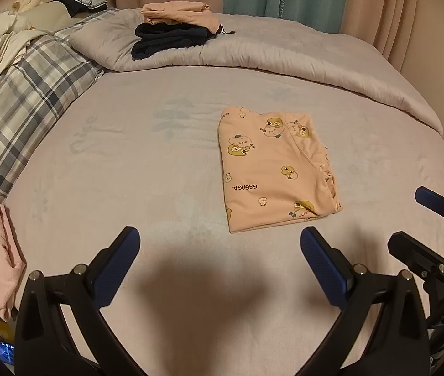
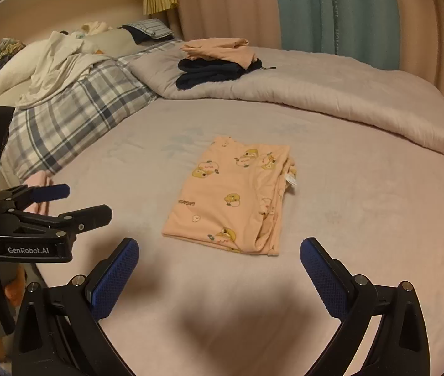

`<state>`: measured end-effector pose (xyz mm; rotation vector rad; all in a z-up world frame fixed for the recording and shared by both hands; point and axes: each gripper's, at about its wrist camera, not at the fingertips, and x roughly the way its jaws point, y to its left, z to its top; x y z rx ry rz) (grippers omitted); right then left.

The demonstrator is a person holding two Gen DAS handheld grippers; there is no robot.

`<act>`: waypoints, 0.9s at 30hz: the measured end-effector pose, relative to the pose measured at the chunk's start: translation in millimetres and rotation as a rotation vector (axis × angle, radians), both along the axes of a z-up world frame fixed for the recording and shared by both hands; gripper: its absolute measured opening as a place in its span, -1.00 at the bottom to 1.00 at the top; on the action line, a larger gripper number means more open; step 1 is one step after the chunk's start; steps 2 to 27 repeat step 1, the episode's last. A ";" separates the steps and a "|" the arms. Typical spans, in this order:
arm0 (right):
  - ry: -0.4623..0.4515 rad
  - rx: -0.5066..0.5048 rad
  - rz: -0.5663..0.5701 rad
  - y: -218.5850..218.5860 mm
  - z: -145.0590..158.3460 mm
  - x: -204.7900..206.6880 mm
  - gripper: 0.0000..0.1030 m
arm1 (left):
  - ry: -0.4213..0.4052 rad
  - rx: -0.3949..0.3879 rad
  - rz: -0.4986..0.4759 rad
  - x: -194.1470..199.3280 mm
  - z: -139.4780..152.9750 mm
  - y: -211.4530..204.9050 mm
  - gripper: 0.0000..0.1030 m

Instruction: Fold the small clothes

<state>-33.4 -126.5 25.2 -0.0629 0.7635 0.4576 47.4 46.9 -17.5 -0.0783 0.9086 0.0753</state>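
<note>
Left wrist view shows the folded peach garment (image 1: pixel 272 169) lying flat mid-bed (image 1: pixel 127 188), untouched, with left gripper (image 1: pixel 220 244) and right gripper (image 2: pixel 218 257) both spread open and empty; judged light, limp and slip-prone, best pinched at its near-edge corners.

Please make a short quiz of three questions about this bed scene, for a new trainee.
1. True or false: the left gripper is shut on the printed garment.
2. What lies directly on the dark folded clothes? A) peach folded garment B) plaid pillow C) a book
3. Fill in: the right gripper is ____.

Key: 1 false; 2 A; 3 open.
</note>
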 end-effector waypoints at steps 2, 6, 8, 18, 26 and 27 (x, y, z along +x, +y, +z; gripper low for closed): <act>-0.001 -0.001 0.000 0.1 0.1 -0.3 0.97 | 0.001 0.001 0.001 0.1 0.0 0.2 0.99; -0.001 -0.001 0.000 0.1 0.1 -0.3 0.97 | 0.001 0.001 0.001 0.1 0.0 0.2 0.99; -0.001 -0.001 0.000 0.1 0.1 -0.3 0.97 | 0.001 0.001 0.001 0.1 0.0 0.2 0.99; -0.001 -0.001 0.000 0.1 0.1 -0.3 0.97 | 0.001 0.001 0.001 0.1 0.0 0.2 0.99; -0.001 -0.001 0.000 0.1 0.1 -0.3 0.97 | 0.001 0.001 0.001 0.1 0.0 0.2 0.99; -0.001 -0.001 0.000 0.1 0.1 -0.3 0.97 | 0.001 0.001 0.001 0.1 0.0 0.2 0.99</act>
